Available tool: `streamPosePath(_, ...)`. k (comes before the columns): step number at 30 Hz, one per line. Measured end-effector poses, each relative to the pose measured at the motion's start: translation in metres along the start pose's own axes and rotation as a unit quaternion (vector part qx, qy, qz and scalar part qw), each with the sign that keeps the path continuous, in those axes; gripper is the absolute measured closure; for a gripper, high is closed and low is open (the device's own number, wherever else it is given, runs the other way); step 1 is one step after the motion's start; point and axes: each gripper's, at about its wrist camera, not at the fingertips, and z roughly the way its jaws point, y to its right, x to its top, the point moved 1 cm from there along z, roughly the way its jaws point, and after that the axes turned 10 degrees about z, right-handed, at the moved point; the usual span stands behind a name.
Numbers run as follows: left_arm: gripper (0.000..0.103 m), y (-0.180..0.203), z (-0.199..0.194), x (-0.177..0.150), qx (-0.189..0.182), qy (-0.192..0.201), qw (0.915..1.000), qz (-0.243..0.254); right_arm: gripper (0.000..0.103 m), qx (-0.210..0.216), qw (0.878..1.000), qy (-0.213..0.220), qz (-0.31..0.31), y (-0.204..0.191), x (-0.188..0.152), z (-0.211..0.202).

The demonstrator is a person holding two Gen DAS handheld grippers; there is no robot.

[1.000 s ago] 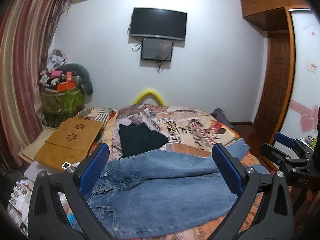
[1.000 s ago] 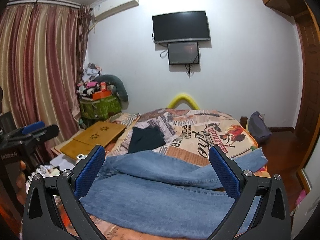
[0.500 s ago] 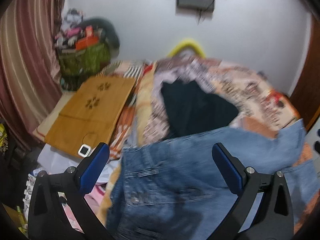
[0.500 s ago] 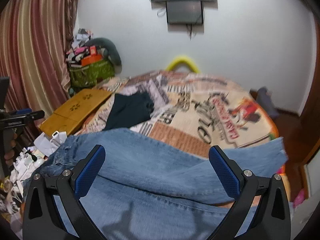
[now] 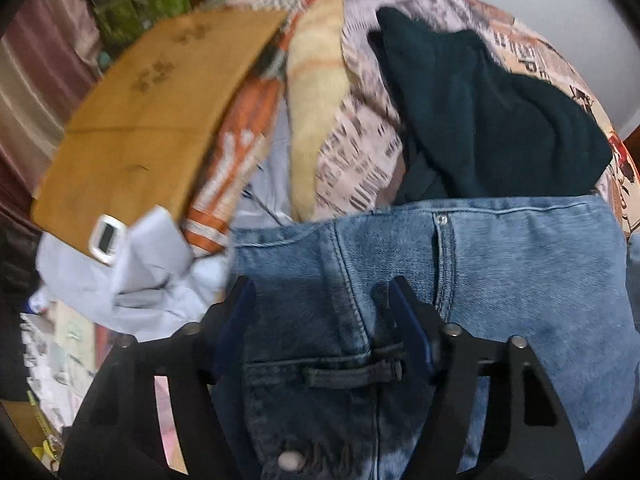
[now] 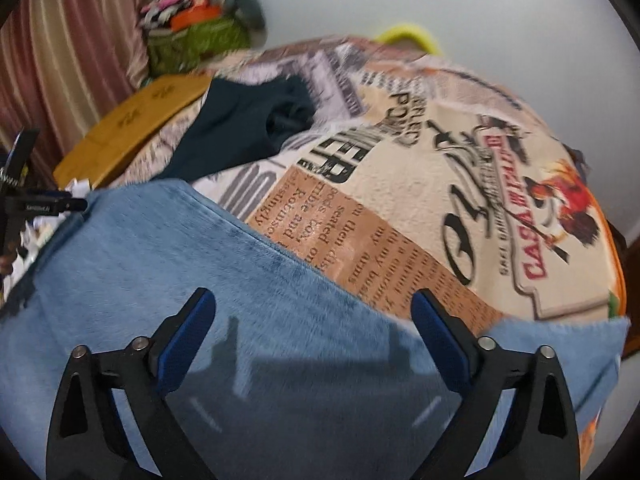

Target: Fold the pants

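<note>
Across the bed (image 6: 400, 208), with its printed quilt (image 6: 460, 184), the jeans (image 6: 168, 264) lie flat along the near edge, waist toward the left edge and legs running to the right. A second ago both cameras looked level over the room, with the wall screens in view; now both look steeply down and the denim fills the lower half of each view.

Left claw (image 5: 320, 328) has come down over the waistband: its jaws have just been closing, from full spread to a middling gap, with the belt loop (image 5: 352, 372) and the seam above it between the blue pads (image 5: 412, 332). They straddle the cloth, but the pads do not visibly press on it. A metal button (image 5: 290, 460) shows at the bottom edge.

Right claw (image 6: 312, 336) hangs over the leg, jaws wide though just drawn in a little, nothing gripped; its shadow falls on the denim below. The frayed hem (image 6: 592, 332) reaches the bed's right edge.

Beyond the jeans, toward the middle of the bed, a dark garment (image 5: 492, 120) lies crumpled, its near edge just beside the waistband. Off the left edge sits a wooden board (image 5: 148, 120), with white cloth (image 5: 132, 276) and a small white gadget (image 5: 106, 240) at its near corner. Nothing lies over the denim between the claws.
</note>
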Motion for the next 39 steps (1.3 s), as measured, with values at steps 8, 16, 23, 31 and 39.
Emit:
streamPosePath(8,0.045,0.018,0.031,0.005,0.006,-0.028,0.9993,0.025,0.034,0.014,0.999,-0.01,-0.035,-0.005,0.0,0.031)
streamPosePath(16,0.089,0.029,0.015,0.006,0.048,-0.005,0.9979,0.044,0.092,0.029,0.999,-0.002,-0.027,-0.011,-0.013,0.027)
streamPosePath(23,0.097,0.032,-0.027,0.024,0.077,0.049,0.9947,0.047,0.097,-0.028,0.997,0.051,-0.049,-0.013,0.004,0.006)
streamPosePath(31,0.097,0.034,-0.109,0.039,0.06,0.136,0.9869,0.061,0.097,-0.034,0.991,0.122,-0.037,-0.009,0.023,-0.061)
streamPosePath(39,0.097,0.033,-0.148,-0.02,0.052,0.164,0.983,0.064,0.097,-0.005,0.992,0.119,-0.042,-0.029,-0.026,-0.114)
